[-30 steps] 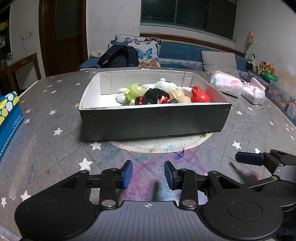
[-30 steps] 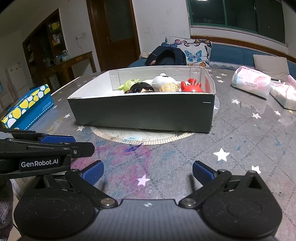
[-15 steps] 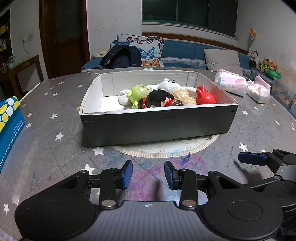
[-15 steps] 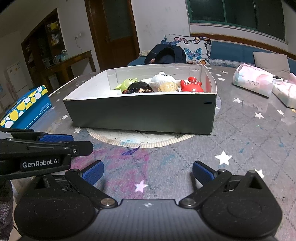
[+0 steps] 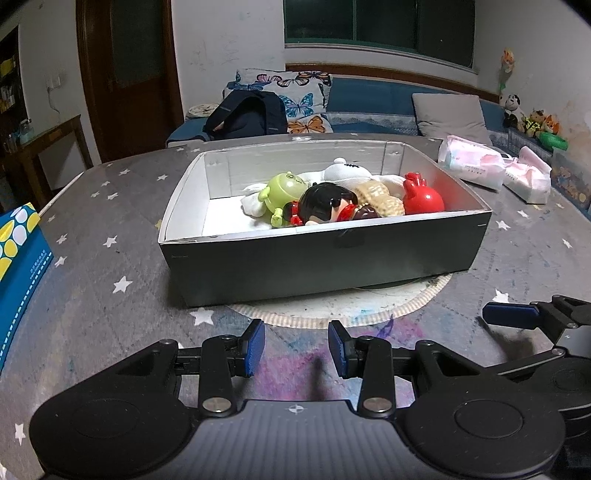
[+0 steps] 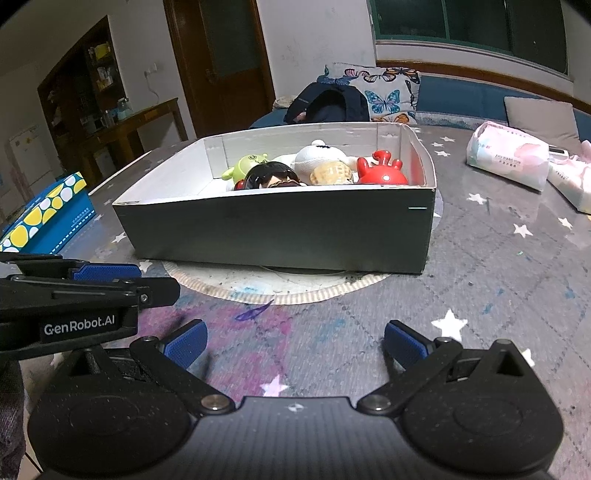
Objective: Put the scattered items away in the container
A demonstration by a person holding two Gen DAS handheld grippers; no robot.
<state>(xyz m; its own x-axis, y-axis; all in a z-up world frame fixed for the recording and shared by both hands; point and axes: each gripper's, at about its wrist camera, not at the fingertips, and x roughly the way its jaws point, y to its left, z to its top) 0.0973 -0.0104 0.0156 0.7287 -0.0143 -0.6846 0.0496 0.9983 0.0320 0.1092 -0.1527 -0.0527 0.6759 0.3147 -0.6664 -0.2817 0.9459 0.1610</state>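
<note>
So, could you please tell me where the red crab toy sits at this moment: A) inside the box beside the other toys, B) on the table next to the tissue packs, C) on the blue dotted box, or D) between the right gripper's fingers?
A: the red crab toy lies inside the box at its right end, next to the beige toy, while the right gripper is open and empty.

White walls (image 5: 229, 40) rise behind a dark wooden door (image 5: 129, 74) at 11 o'clock; a dark window (image 5: 376, 26) sits at 1 o'clock above a blue sofa (image 5: 373, 107) with butterfly cushions (image 5: 295, 96); a wooden side table (image 6: 140, 125) stands at 10 o'clock
</note>
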